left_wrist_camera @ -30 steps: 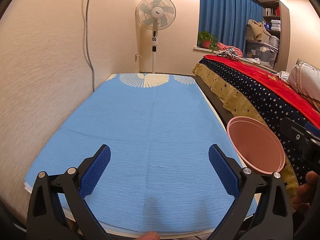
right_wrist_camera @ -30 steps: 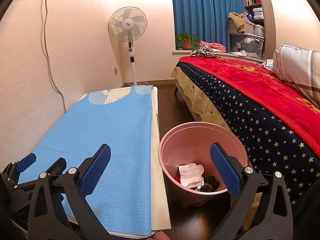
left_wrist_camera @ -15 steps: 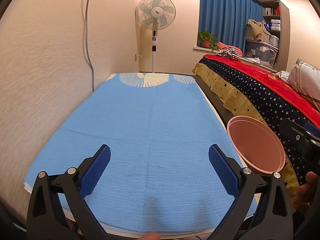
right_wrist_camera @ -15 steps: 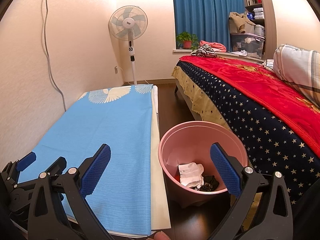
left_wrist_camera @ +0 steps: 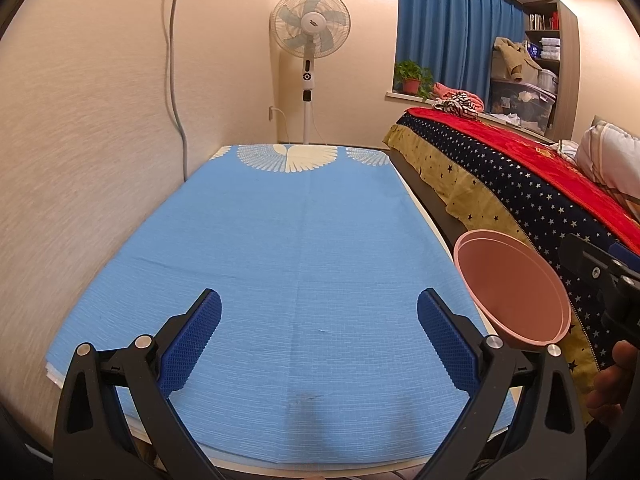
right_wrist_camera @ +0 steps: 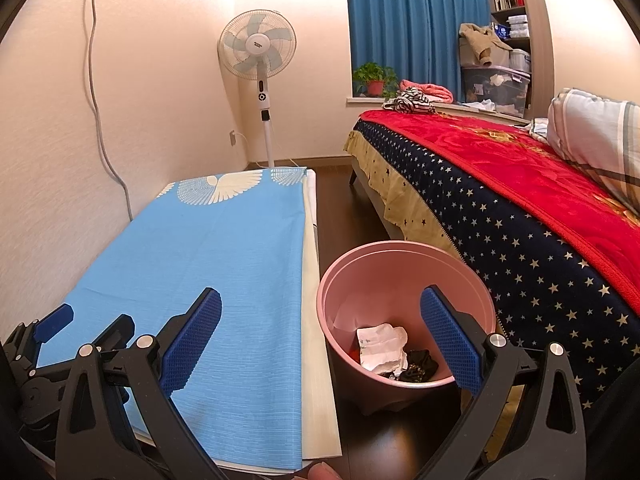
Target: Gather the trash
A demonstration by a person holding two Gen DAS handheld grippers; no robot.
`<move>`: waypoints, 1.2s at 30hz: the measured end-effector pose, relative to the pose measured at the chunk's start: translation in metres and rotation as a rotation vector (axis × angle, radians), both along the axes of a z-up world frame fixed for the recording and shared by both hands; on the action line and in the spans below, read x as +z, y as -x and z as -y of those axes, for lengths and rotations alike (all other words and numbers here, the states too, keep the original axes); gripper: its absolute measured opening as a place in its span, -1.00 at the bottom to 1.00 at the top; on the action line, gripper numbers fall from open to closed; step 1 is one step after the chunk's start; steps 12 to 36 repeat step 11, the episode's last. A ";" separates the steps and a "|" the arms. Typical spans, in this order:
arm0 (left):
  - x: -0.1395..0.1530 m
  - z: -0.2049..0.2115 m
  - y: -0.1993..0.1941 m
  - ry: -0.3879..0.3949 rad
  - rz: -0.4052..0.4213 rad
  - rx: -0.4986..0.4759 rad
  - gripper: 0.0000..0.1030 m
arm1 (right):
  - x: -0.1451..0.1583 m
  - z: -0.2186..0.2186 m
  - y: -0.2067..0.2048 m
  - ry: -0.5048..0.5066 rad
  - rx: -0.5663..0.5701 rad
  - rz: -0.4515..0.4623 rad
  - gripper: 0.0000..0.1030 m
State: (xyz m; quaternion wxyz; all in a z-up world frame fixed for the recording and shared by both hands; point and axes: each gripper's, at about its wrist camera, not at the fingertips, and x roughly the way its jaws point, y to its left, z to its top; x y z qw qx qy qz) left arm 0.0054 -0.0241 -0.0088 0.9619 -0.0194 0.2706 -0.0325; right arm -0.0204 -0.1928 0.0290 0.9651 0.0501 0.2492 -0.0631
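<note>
A pink bin [right_wrist_camera: 408, 304] stands on the dark floor between the table and the bed. Inside it lie crumpled white paper [right_wrist_camera: 380, 346] and a dark scrap [right_wrist_camera: 420, 364]. My right gripper [right_wrist_camera: 320, 336] hovers open over the bin's near rim and the table edge, nothing between its blue pads. My left gripper [left_wrist_camera: 318, 338] is open above the blue tablecloth [left_wrist_camera: 288, 248], also holding nothing. From the left wrist view the bin [left_wrist_camera: 516, 288] shows at the right, its contents hidden. The left gripper [right_wrist_camera: 52, 324] is partly visible at the right view's lower left.
A low table under a blue cloth [right_wrist_camera: 208, 248] runs along the left wall. A bed with a red and starred blanket [right_wrist_camera: 520, 200] fills the right. A standing fan [right_wrist_camera: 260, 52] stands at the far end. A hand [left_wrist_camera: 612, 384] shows at the right edge.
</note>
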 end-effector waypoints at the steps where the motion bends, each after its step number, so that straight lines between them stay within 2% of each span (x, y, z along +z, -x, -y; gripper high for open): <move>1: 0.000 0.000 0.000 0.001 0.000 0.000 0.85 | 0.000 0.000 0.000 0.001 0.000 0.000 0.90; 36: 0.001 0.001 -0.004 -0.005 -0.003 0.016 0.85 | 0.000 0.000 0.000 0.001 -0.001 -0.002 0.90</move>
